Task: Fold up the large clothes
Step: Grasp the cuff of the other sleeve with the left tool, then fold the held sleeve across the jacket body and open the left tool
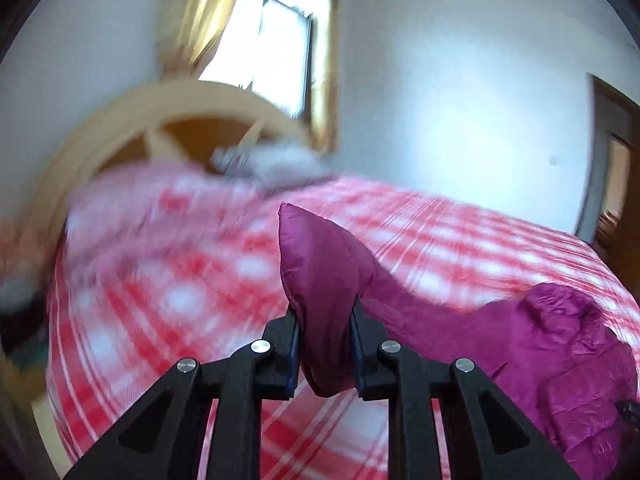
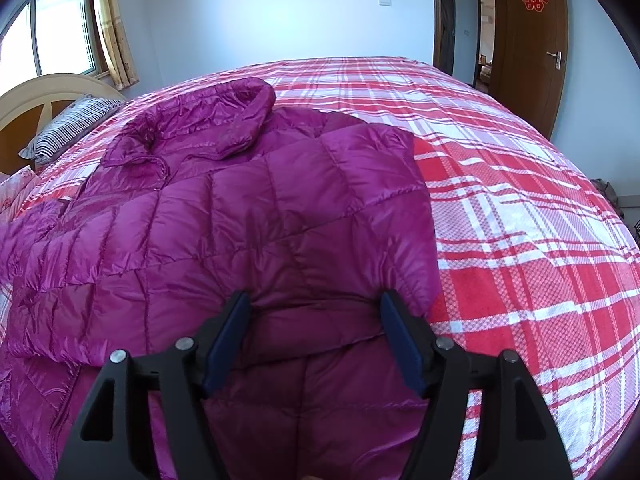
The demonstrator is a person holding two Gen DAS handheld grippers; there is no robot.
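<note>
My left hand-held gripper (image 1: 324,320) is clamped on a puffy fold of the shiny magenta quilted down jacket (image 2: 224,216), and the pinched piece stands up between the two black fingers, lifted clear of the bed. From that fold the fabric runs down to the right, to where the rest of the jacket lies bunched on the red-and-white plaid bedspread (image 2: 500,208). The left wrist view is badly smeared, so the far end of the bed is hard to read.

My right hand-held gripper (image 2: 316,340) hangs with its jaws spread wide above the jacket's lower part, the blue pads on either side of a quilted panel; I cannot tell whether they touch it. The jacket lies on the left half of the bed, with its collar toward the far side and one layer doubled over another.

A striped grey-and-white pillow (image 2: 76,124) lies against the cream arched headboard (image 2: 44,88). Behind it is a window with yellow curtains (image 2: 116,40). The walls are pale blue-white, and a brown wooden door (image 2: 528,48) with a red paper ornament stands at the right.
</note>
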